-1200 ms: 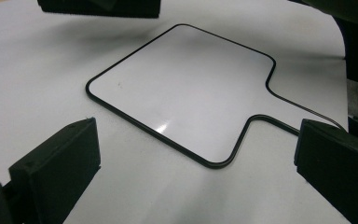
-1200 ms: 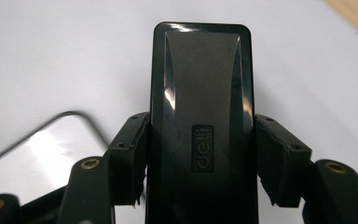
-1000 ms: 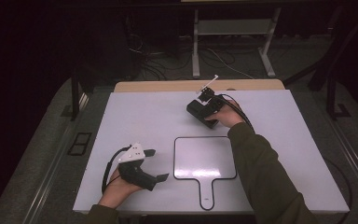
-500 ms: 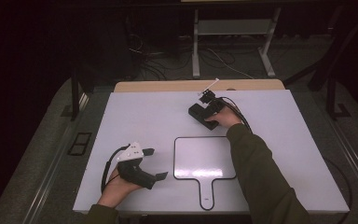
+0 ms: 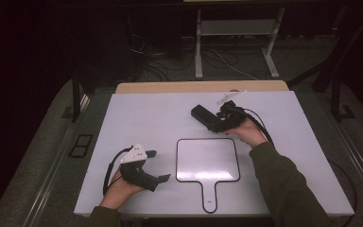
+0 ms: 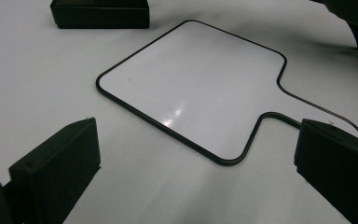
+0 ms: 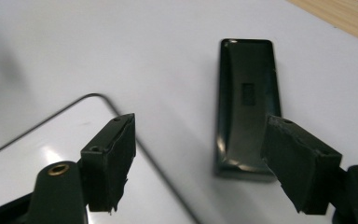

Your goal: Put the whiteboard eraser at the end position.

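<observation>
Fingers of both handheld grippers stand wide apart and hold nothing. On the right gripper [image 7: 200, 163], seen in its own view, the two black jaws rise from the bottom edge with a broad gap between them; a black rectangular block [image 7: 247, 105] lies flat on the white table [image 7: 121, 42] just beyond and partly behind the jaw on that view's right side, while the rounded corner of a white paddle-shaped board [image 7: 37, 158] shows behind the other jaw. Whether the nearer jaw touches the block cannot be told.

From the high view, the right gripper [image 5: 224, 118] sits toward the far side of the table, held in the person's right hand [image 5: 246, 132], with the block [image 5: 203, 116] at its tip, pointing toward the table's left. A dark green sleeve [image 5: 283, 184] runs back from that hand to the bottom edge.

Jaws of the left gripper [image 6: 196, 163] are likewise spread wide in its own view, framing the board [image 6: 191, 84] and its black rim; the board's narrow handle runs off toward the right-hand jaw. The block [image 6: 100, 14] lies at the top of that view, well beyond the board.

From above, the left gripper [image 5: 146, 170] rests low at the near left of the table, gripped by the left hand [image 5: 120, 189], a grey plate on top and a cable looping behind. The board [image 5: 208, 161] lies flat near the front centre, handle toward the person, just beside the left gripper and apart from the block. Beyond the table [image 5: 146, 113], a strip of wood and a dim floor with cables and white stand legs [image 5: 198, 47] are visible.
</observation>
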Tool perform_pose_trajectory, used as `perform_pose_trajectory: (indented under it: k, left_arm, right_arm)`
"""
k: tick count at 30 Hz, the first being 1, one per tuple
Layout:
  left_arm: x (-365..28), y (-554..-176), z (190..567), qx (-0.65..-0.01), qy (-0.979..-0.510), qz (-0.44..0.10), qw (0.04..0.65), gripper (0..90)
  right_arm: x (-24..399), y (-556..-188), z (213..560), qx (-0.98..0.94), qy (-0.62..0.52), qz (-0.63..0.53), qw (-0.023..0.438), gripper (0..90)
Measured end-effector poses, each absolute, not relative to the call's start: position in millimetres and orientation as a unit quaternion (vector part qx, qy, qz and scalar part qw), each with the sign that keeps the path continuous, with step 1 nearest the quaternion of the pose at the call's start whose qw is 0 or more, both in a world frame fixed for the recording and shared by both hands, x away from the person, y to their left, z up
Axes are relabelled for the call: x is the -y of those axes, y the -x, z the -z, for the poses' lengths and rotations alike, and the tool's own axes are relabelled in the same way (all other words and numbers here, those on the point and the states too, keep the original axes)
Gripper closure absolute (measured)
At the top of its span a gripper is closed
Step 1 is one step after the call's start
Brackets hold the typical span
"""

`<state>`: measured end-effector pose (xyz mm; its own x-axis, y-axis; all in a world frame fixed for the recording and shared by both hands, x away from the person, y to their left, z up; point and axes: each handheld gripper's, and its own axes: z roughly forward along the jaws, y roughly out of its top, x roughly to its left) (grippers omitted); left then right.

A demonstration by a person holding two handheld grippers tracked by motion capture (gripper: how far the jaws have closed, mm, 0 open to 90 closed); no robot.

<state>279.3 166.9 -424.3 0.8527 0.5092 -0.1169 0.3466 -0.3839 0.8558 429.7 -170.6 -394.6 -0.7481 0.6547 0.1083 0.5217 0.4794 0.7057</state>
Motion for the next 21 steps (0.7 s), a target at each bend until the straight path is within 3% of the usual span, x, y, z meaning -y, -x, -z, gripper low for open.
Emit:
perform_pose_trajectory:
  k: [9,13,21]
  left_arm:
    - [-165.0,-278.2,425.3,-0.256,-0.829,-0.081,0.49,0.0]
    - [-165.5,-278.2,425.8,-0.256,-0.831,-0.081,0.488,0.0]
    - [-168.5,-278.4,428.0,-0.263,-0.828,-0.08,0.489,0.0]
  right_arm:
    - [197.0,-379.1,395.1,-0.839,-0.328,-0.427,0.077,19.7]
    - [205.7,-357.7,400.0,-0.835,-0.327,-0.429,0.11,18.0]
    - [233.9,-321.4,408.4,-0.816,-0.336,-0.452,0.128,15.1]
